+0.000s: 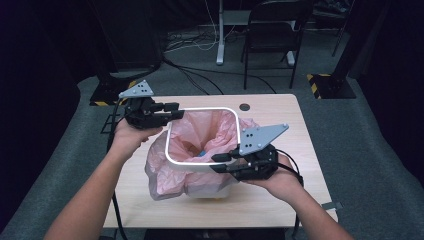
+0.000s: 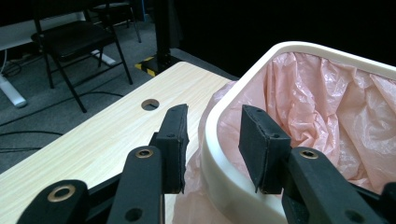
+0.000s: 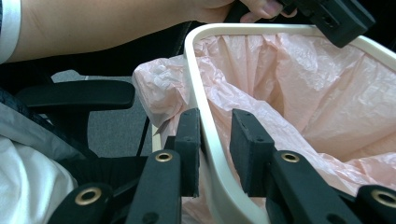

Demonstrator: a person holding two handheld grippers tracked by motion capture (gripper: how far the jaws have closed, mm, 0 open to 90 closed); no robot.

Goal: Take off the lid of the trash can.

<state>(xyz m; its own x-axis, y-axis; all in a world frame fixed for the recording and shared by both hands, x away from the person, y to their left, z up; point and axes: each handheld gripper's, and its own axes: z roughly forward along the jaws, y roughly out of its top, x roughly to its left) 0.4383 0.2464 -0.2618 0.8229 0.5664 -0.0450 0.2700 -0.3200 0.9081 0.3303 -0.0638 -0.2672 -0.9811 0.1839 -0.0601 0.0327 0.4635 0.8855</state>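
On the wooden bench (image 1: 280, 115) stands a white waste bin (image 1: 220, 189) lined with a crinkled pale pink plastic bag (image 1: 200, 135), whose loose edge spills over the outside on the near left. A white ring with rounded corners (image 1: 205, 109) frames the mouth of the bin over the bag.

At the far left corner, the left tool (image 1: 176, 111) straddles the ring: in the left gripper view one pad sits outside it and the other (image 2: 261, 140) inside against the bag, with a gap on each side, so the jaws stand partly open and press on nothing. At the near right side, the right tool (image 1: 220, 162) straddles the ring too; its outer pad (image 3: 189, 140) lies close against the ring, its inner pad stands just clear.
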